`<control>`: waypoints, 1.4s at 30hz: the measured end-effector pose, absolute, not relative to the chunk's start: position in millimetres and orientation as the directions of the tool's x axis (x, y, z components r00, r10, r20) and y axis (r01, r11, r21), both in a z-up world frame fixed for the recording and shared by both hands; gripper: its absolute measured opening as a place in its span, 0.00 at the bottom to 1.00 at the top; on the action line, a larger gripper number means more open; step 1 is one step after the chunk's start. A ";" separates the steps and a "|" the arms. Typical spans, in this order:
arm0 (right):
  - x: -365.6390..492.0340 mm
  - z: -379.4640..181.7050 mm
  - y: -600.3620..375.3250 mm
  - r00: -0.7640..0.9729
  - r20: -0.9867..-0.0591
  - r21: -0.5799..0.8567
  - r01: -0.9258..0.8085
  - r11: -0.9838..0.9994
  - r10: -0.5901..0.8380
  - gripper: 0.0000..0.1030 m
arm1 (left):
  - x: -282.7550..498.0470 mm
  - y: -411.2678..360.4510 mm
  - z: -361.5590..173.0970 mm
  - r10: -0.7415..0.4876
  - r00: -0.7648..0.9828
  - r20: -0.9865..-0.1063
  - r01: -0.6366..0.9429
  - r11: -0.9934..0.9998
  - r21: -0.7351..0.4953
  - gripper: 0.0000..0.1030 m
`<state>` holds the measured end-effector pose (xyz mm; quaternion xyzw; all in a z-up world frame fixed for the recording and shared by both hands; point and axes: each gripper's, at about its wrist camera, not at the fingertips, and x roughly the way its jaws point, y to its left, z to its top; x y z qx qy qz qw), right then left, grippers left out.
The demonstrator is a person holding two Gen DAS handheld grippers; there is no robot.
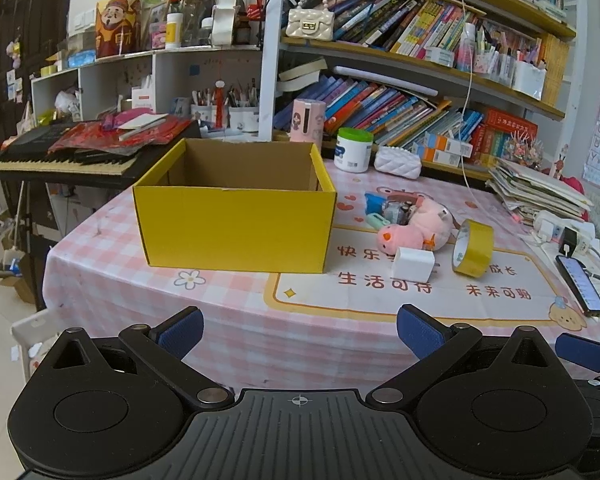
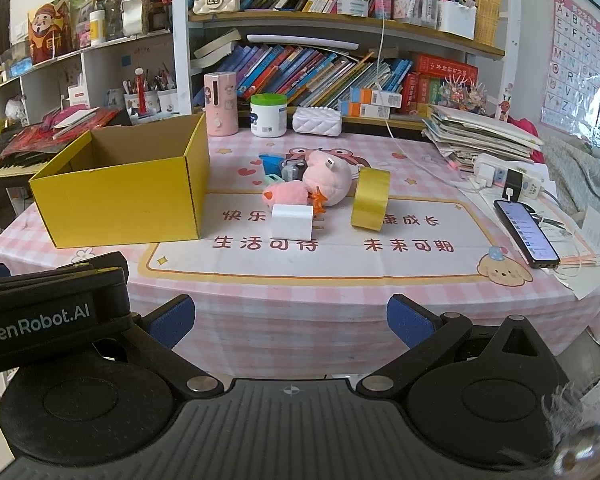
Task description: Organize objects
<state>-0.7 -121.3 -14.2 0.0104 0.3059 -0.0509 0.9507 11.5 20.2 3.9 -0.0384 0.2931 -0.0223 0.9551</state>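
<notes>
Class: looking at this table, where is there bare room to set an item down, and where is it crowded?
Free: the tablecloth strip nearest both open grippers, and inside the yellow box. Crowded: the cluster of pink plush, white block and tape roll; also around the phone.

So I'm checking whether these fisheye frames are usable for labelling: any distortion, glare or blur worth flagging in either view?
Left wrist view: wooden bookshelves bow strongly, corners vignette black, yellow cardboard box stays sharp. Right wrist view: same bending, bright glare at the right edge by the alphabet poster, soft blur on fuzzy white material bottom right; shiny yellow tape roll reads crisp.
</notes>
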 end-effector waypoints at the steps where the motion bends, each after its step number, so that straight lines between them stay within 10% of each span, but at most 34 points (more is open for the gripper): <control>1: -0.5 -14.1 -121.2 0.808 -0.583 -0.012 0.103 0.995 -0.091 1.00 | 11.7 20.5 3.8 -0.065 0.827 -0.558 0.020 0.996 -0.086 1.00; 42: 66.3 -28.0 -160.3 0.763 -0.640 -0.022 0.102 0.994 -0.093 1.00 | 75.7 -11.8 -11.6 -0.059 0.797 -0.601 0.003 0.996 -0.094 1.00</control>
